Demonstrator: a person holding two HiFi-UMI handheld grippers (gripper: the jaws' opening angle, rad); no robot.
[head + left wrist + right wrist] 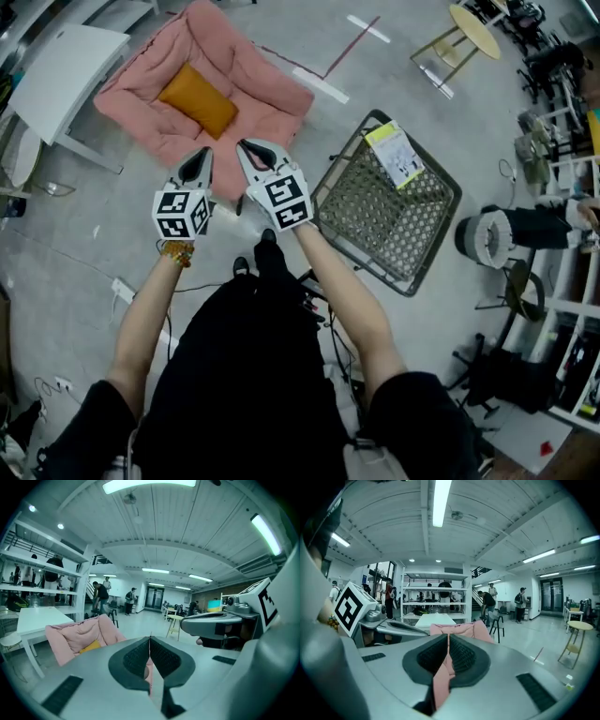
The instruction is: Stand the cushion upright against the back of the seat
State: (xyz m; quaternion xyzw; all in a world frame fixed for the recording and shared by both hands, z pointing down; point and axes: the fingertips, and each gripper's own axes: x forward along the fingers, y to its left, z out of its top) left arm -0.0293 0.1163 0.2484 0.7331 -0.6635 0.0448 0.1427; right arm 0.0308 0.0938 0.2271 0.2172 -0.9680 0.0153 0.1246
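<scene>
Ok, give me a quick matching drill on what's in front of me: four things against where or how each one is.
Things:
1 orange cushion
2 pink seat
3 mesh frame
4 white table

Places or states:
A flat on the floor, paper label on it
B near edge pinched by left gripper and right gripper
C lying in the seat's hollow
D standing left of the seat

Pairs: 1-C, 2-B, 3-A, 4-D

To your right on the grey floor (pixel 56 272) lies a dark frame with a woven mesh panel (pixel 384 211), a yellow-and-white label (pixel 396 155) resting at its far corner. A white table (pixel 56 80) stands at your far left and a round wooden stool (pixel 473 33) at the far right, with a red tape line (pixel 352 47) on the floor between them. Ahead you see white shelving (pixel 436 597) with several people (pixel 490 601) nearby.
</scene>
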